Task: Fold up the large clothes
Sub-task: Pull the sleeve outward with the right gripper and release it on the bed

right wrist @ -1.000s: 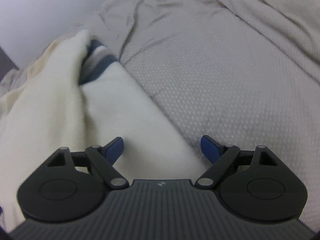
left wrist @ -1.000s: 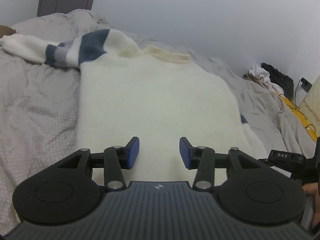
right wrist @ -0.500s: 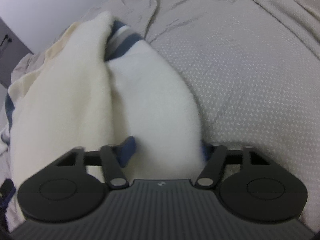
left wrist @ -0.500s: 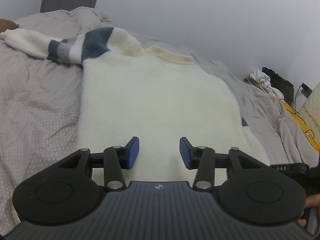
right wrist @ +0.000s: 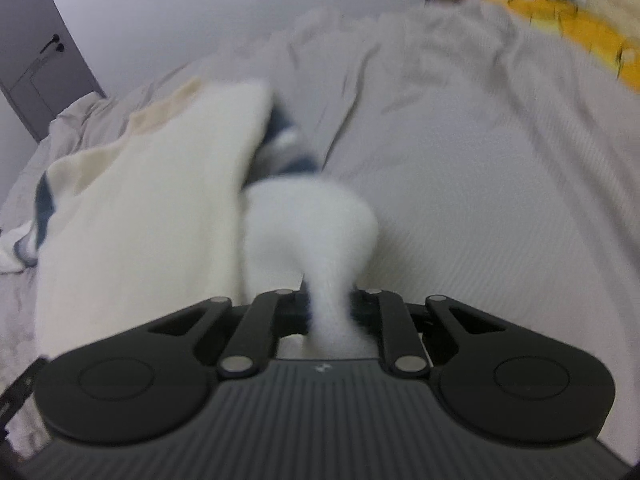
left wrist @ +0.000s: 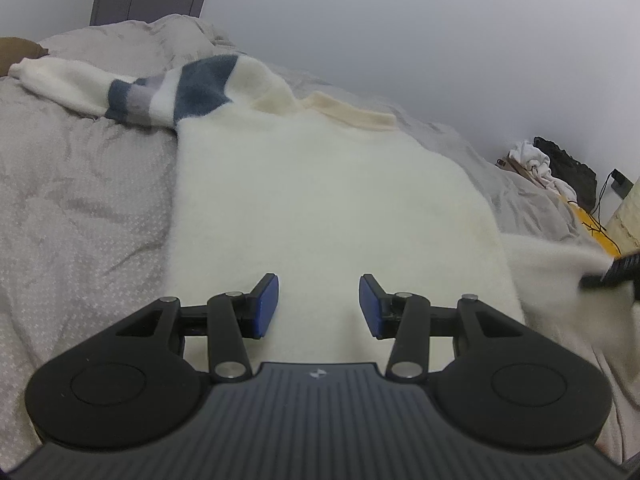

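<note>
A cream fluffy sweater [left wrist: 320, 200] lies flat on the bed, collar at the far end. Its left sleeve [left wrist: 160, 96], banded in blue and grey, stretches out to the left. My left gripper [left wrist: 319, 306] hovers open over the sweater's near hem with nothing between its fingers. In the right wrist view, my right gripper [right wrist: 330, 312] has its jaws closing on the white end of the right sleeve [right wrist: 312, 220], which is pinched between the pads and lifted off the bed beside the sweater's body [right wrist: 140, 220]. The right gripper [left wrist: 612, 272] shows as a dark blur at the right edge.
A wrinkled grey duvet [left wrist: 80, 200] covers the bed on both sides of the sweater. A grey door [right wrist: 36, 60] stands at the far left. A pile of white and black clothes [left wrist: 552, 168] and a yellow item [right wrist: 572, 28] lie beyond the bed's right side.
My right gripper went from open around the right sleeve to pinching it, and it has risen with the sleeve. The left gripper stayed put and open.
</note>
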